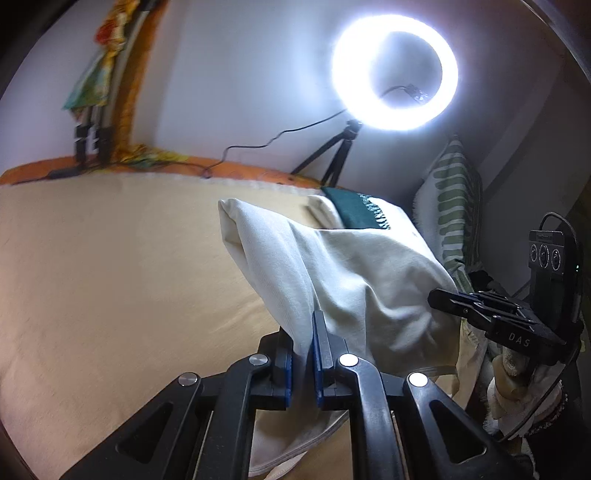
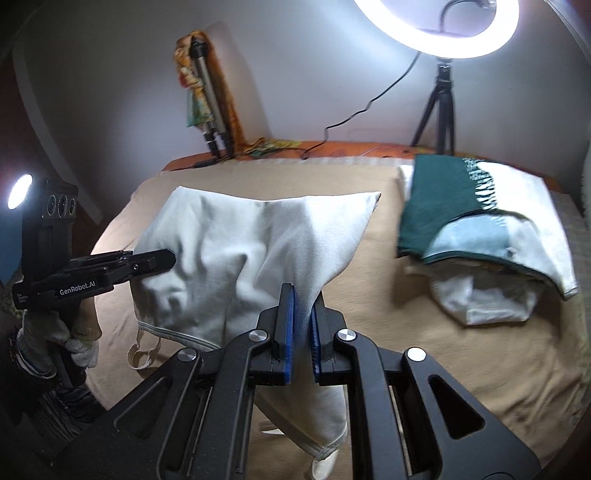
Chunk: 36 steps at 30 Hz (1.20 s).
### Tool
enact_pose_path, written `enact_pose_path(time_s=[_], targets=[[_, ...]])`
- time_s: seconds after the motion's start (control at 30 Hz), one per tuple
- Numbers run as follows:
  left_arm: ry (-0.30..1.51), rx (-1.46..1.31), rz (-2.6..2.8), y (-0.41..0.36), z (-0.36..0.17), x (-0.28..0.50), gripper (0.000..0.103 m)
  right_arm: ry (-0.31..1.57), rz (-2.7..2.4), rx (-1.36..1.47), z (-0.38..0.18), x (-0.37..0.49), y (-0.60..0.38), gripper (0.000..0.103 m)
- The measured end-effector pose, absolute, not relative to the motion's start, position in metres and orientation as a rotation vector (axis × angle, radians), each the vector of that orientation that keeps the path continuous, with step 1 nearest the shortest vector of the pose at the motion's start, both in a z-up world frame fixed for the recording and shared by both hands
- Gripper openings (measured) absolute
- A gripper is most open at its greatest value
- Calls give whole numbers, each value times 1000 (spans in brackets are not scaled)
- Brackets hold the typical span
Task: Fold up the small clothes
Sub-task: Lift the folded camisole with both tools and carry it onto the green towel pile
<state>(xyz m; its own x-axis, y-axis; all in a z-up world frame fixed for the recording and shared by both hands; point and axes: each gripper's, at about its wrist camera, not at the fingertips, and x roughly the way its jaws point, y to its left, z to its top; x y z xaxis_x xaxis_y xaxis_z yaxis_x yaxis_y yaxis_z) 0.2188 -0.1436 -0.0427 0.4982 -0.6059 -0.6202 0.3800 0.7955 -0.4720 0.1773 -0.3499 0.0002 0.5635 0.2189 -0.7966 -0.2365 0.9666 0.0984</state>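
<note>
Currently, garment: white cloth (image 2: 243, 236) lifted over tan bedcover (image 2: 424, 350), centre.
Right gripper (image 2: 302, 321): jaws pinched on its edge, 6 o'clock.
Left gripper (image 1: 303, 343): jaws clamped on its fabric, 6 o'clock.
Pile: folded green and white clothes (image 2: 476, 236), 2 o'clock.
Ring light (image 2: 439, 33): 1 o'clock.

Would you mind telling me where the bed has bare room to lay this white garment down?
Bare blanket lies between the white garment and the folded pile, and in front of that pile. Left of the garment, blanket is open too. The far right, by pile and tripod, is crowded.
</note>
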Motion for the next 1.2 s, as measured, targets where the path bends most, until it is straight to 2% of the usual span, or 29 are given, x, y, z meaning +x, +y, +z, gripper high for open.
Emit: enact_pose_path(time_s=[0.37, 0.67, 1.2], targets=[[814, -183, -705, -266, -26, 266, 5, 879, 87, -90, 29, 196, -442, 9], [776, -197, -726, -335, -30, 313, 5, 822, -50, -137, 45, 236, -508, 8], [751, -76, -636, -394, -52, 361, 5, 822, -141, -172, 8, 303, -553, 8]])
